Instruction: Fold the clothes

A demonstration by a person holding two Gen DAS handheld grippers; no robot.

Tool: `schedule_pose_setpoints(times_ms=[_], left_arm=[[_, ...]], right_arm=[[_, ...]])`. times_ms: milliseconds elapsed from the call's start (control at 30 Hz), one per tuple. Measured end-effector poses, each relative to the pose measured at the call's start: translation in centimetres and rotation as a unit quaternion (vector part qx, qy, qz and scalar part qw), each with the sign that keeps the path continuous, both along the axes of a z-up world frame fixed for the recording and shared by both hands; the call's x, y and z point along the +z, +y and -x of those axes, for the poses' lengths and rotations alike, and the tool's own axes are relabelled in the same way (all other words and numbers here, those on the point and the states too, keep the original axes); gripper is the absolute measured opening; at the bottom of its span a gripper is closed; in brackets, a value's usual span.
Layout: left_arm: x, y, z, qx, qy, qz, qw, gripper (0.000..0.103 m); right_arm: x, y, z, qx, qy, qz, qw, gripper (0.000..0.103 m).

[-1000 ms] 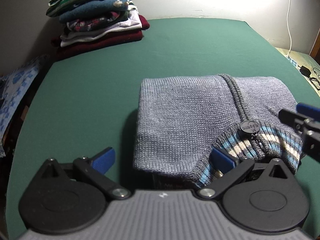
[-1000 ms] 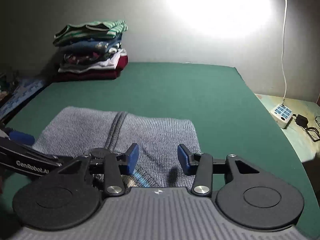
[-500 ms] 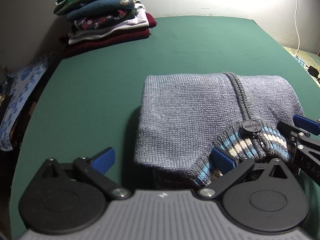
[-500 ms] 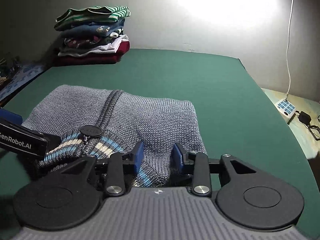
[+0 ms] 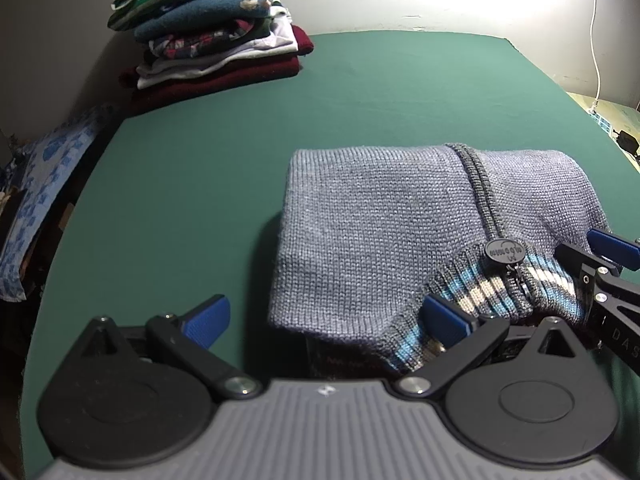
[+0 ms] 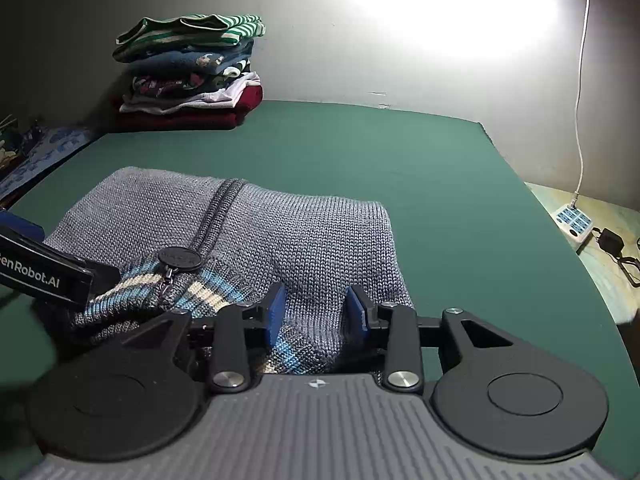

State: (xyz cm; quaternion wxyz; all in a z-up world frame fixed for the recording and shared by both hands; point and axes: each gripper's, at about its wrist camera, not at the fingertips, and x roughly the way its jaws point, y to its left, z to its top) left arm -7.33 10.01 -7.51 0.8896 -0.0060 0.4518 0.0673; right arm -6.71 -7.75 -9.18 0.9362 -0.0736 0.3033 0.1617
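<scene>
Near edge of the folded grey knitted zip sweater (image 5: 376, 232) is disappearing under both gripper bodies, so what's below the fold is hard to see. It's lying on the green cloth-covered table (image 5: 192, 184), w/ its striped collar facing the grippers. Left gripper (image 5: 324, 318) is sitting wide open, right pad at the collar, left pad over bare table, gripping nothing. Right gripper (image 6: 316, 314) is partly closed, sweater fabric bunching between its pads.
</scene>
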Motion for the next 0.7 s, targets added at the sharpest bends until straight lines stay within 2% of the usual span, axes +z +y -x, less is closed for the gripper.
schedule_pose_setpoints(times_ms=[333,500,700], left_arm=[[0.3,-0.2,-0.2,-0.012,0.008,0.000,0.9999,0.102],[0.5,-0.1,-0.3,-0.014,0.015,0.003,0.9998,0.102],[0.6,-0.2,-0.4,-0.013,0.019,-0.001,0.9997,0.102]], right_arm=[[1.3,-0.5,-0.1,-0.006,0.001,-0.008,1.000,0.037],[1.6,-2.1,-1.0,-0.042,0.015,-0.036,0.998,0.036],[0.9,-1.9,-1.2,-0.041,0.027,-0.011,0.999,0.036]])
